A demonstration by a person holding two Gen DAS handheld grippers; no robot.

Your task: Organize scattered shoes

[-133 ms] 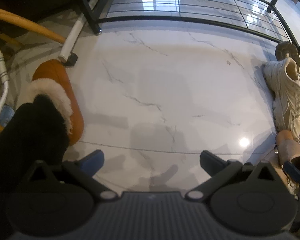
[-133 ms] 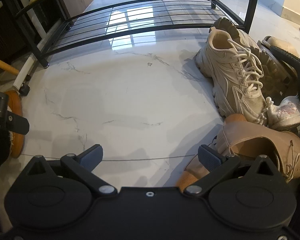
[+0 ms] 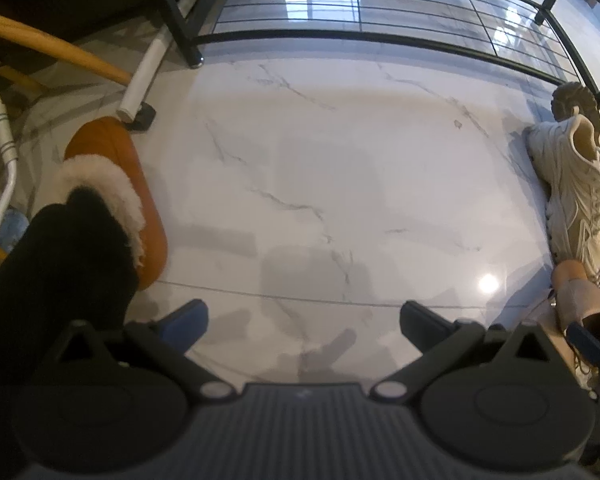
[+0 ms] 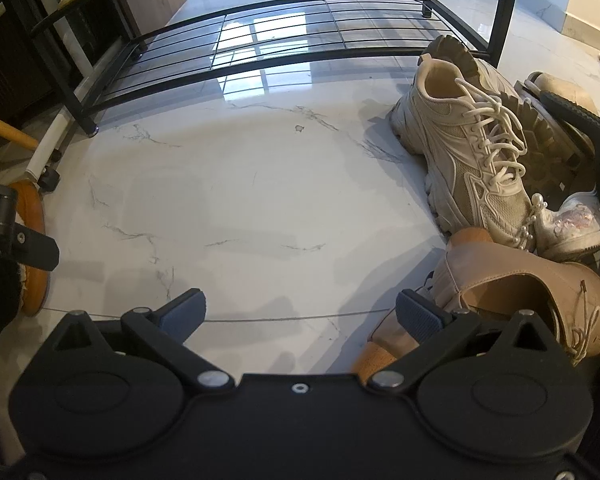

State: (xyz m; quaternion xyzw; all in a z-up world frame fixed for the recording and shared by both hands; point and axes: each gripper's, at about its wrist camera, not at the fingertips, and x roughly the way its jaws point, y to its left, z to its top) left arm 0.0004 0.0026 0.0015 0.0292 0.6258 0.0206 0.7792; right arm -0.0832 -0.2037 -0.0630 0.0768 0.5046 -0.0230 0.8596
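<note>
Both the left gripper (image 3: 303, 322) and right gripper (image 4: 299, 312) have jaws wide apart, holding nothing. The cream lace-up sneaker (image 4: 466, 160) and tan leather boot (image 4: 512, 300) lie right of the jaws. The black wire shoe rack (image 4: 284, 32) ahead looks empty.

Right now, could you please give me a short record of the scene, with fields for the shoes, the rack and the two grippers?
floor: white marble, bare in the middle
rack: black metal rack, lowest shelf holds no shoes
shoe pile: cream sneaker, tan boot, white pearl-trimmed shoe, at right
worn: orange fur-lined slipper on the person's foot, at left
left gripper: open, holds nothing
right gripper: open, holds nothing, beside the tan boot
</note>
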